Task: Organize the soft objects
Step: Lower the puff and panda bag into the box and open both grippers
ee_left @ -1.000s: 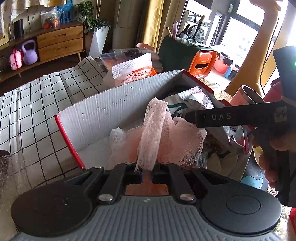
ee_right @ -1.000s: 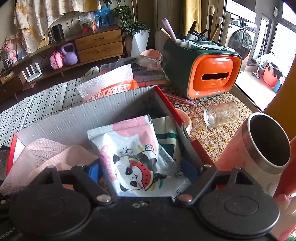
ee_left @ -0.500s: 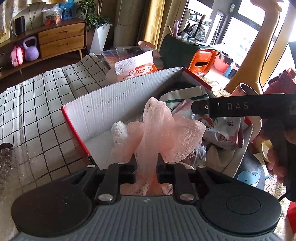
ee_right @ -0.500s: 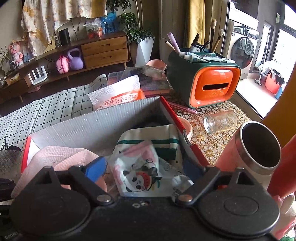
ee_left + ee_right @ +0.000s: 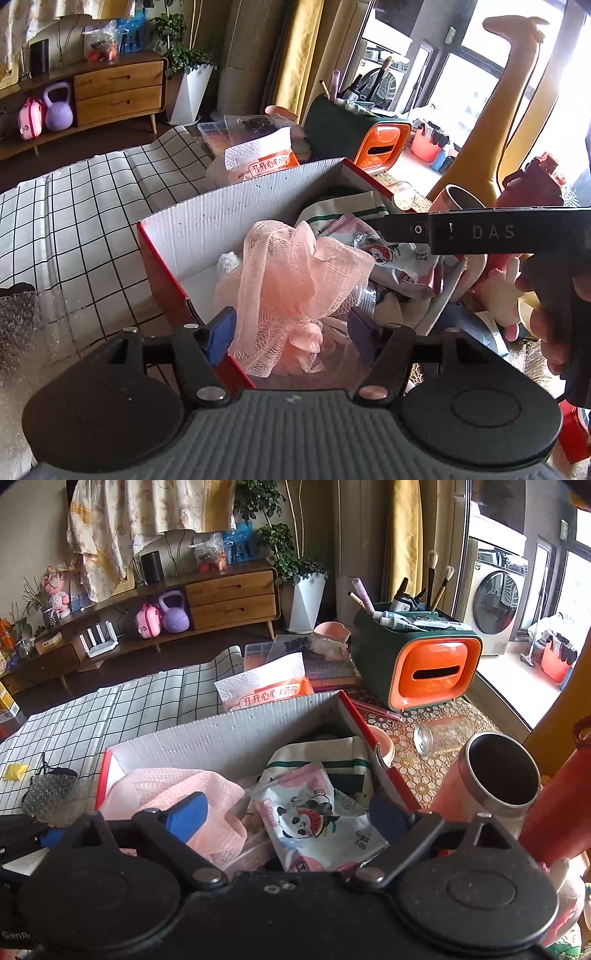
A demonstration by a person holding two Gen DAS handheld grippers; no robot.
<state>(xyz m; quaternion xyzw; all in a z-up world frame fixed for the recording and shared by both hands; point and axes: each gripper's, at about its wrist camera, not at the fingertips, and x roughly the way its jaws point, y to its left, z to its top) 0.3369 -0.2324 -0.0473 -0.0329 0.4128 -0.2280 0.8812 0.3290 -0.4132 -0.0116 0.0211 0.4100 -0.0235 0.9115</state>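
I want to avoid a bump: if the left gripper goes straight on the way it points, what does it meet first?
Most likely the pink mesh puff in the box. It sits right between the opening pads of the left gripper, untouched by them. Depth is hard to judge here.

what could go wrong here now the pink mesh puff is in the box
The left gripper is opening with the mesh puff between its pads, so netting might snag as it withdraws. The puff is piled high in the box and could spill over. The metal cup beside the box could get knocked.
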